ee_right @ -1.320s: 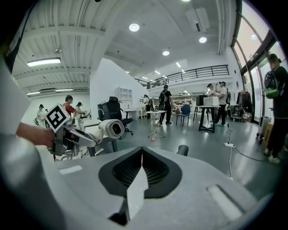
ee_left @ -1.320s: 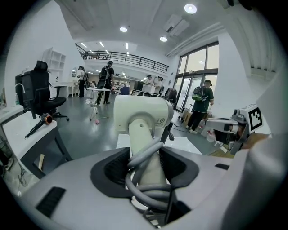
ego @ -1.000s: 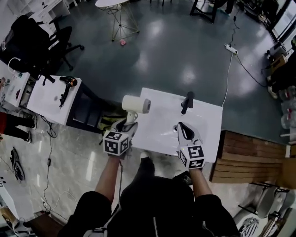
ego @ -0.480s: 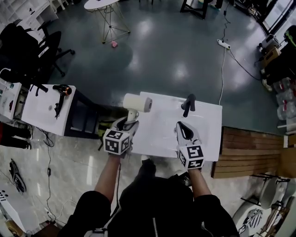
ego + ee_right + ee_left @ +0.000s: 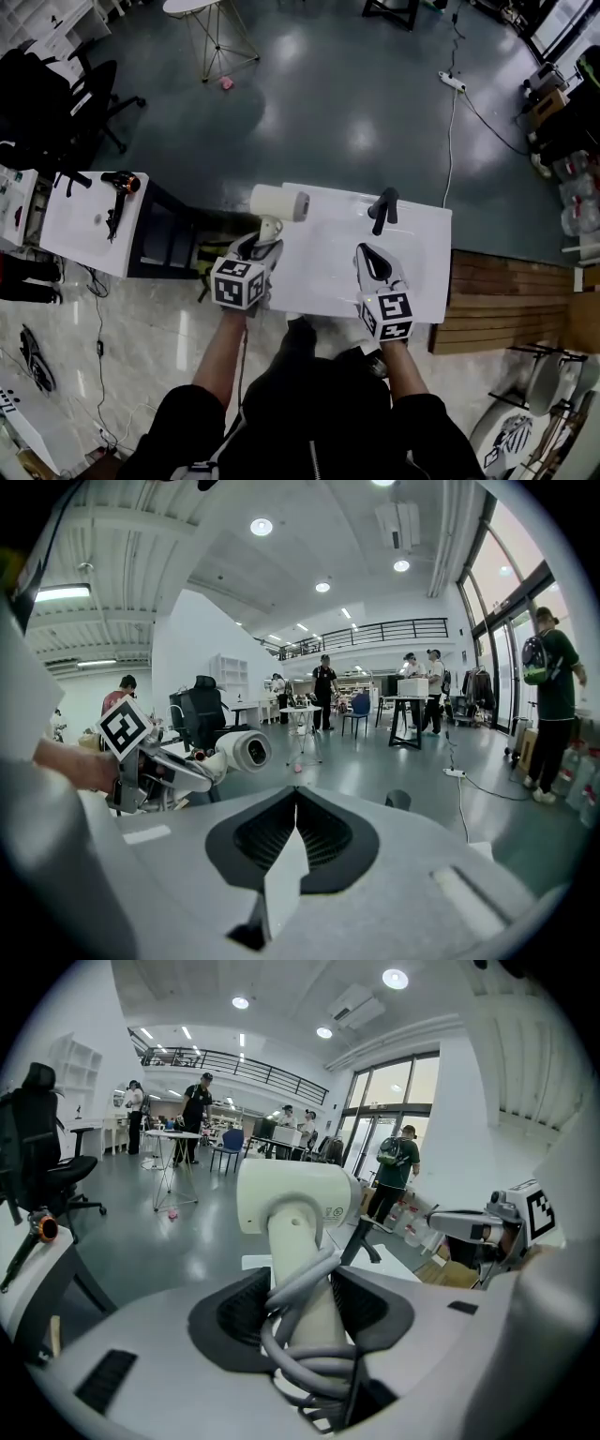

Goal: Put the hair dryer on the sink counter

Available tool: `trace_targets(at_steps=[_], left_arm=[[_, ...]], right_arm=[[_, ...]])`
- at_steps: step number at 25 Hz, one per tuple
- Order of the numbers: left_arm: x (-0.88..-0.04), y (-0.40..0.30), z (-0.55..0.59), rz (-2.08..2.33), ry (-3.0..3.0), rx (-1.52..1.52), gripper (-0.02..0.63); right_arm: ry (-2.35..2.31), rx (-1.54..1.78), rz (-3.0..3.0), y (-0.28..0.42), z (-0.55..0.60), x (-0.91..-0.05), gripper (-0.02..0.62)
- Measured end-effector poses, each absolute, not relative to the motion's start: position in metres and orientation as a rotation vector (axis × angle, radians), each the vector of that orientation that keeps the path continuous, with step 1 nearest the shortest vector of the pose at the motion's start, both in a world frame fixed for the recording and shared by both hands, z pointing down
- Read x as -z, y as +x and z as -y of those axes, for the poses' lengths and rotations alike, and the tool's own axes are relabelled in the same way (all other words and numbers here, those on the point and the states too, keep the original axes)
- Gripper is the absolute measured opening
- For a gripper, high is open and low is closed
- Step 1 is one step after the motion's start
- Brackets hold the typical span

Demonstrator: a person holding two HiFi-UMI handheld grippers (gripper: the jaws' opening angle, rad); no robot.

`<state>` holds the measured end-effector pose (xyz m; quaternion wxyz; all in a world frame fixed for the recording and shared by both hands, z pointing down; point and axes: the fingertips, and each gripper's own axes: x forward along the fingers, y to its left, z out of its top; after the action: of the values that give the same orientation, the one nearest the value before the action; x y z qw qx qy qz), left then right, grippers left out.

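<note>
Clamping the hair dryer [image 5: 278, 202], the left tool [image 5: 265, 242] edges it farther over the surface's [image 5: 427, 234] far-left corner. It isn't set down yet, and the right tool [image 5: 366, 253] is closed and empty.

A black office chair [image 5: 56, 94] stands at ten o'clock. At nine o'clock, a white side table [image 5: 84, 234] carries a black dryer [image 5: 117, 186]. A round wire-legged table [image 5: 202, 7] is at eleven, a power strip [image 5: 452, 82] at one, and wooden boards [image 5: 511, 305] at three.

Ceiling lamps [image 5: 262, 526] are lighting the hall evenly. Reflections are glaring off the glossy floor [image 5: 366, 141]; the white bench [image 5: 427, 234] is washing out. Both gripper views are bending strongly, corners blackening.
</note>
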<state>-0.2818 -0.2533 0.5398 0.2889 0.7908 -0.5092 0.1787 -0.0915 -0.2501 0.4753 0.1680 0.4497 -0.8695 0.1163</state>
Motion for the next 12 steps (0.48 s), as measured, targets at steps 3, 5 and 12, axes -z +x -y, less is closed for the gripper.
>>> trace_targets(at_steps=[3, 5, 12], left_arm=[[-0.544, -0.278, 0.258, 1.349, 2.110, -0.481, 0.199], [-0.547, -0.276, 0.261, 1.345, 2.109, -0.480, 0.201], [-0.558, -0.270, 0.273, 1.324, 2.103, -0.479, 0.201]], right_arm=[[1.282, -0.337, 2.467, -0.092, 0.250, -0.477, 0.005], [1.283, -0.338, 2.460, -0.091, 0.250, -0.479, 0.005], [1.304, -0.354, 2.425, -0.080, 0.252, -0.485, 0.005]])
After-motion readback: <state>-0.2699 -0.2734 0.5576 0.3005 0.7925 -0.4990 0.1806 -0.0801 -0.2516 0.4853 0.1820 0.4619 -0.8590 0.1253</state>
